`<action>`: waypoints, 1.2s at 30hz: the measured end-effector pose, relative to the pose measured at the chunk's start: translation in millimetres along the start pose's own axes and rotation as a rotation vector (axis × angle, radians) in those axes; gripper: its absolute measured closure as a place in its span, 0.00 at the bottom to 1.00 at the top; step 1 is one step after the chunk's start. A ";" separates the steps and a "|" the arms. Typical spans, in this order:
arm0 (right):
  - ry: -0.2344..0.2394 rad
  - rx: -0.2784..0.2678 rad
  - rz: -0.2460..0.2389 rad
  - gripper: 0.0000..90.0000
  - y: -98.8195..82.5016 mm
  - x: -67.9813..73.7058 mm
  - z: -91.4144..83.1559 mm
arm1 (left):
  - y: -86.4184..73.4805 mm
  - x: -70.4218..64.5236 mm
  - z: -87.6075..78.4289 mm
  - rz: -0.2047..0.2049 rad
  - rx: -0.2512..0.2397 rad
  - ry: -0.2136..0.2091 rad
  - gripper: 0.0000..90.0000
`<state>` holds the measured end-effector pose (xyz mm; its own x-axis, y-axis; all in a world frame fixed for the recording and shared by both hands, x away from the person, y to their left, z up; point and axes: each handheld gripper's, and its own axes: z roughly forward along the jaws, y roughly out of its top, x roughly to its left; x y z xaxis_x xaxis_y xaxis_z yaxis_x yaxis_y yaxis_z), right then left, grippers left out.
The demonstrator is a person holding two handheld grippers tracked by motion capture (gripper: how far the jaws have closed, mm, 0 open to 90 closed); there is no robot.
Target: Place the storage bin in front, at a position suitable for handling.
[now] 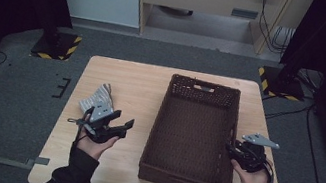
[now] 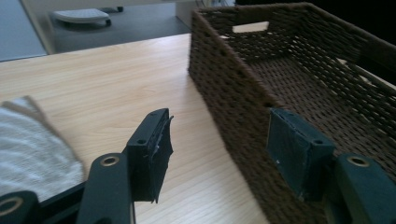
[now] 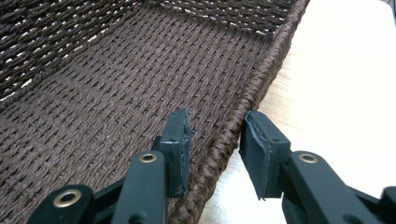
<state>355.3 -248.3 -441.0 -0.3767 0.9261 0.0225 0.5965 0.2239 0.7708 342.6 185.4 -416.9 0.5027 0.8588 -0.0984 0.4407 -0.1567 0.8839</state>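
A pale wooden table [image 1: 122, 82] is standing on grey carpet. A dark brown woven basket [image 1: 193, 132] is sitting on its right half, empty, a cut-out handle in its far wall. The right gripper [image 3: 215, 140] is straddling the basket's right rim, pads not quite pressing. Left of the basket, the left gripper [image 2: 217, 151] is gaping open beside a striped cloth [image 1: 98, 98].

Dim high view with black corners (soft overall); the table [image 3: 345, 70] glares white.
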 end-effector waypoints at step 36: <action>0.082 -0.025 -0.032 0.66 12.2 14.2 33.8 | -7.3 33.5 -12.0 0.006 0.032 0.047 0.45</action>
<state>381.2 -222.2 -452.8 -0.4523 0.8905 0.0487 0.5657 0.2442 0.7876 347.3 221.2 -421.1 0.4707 0.8795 -0.0707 0.4619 -0.1773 0.8691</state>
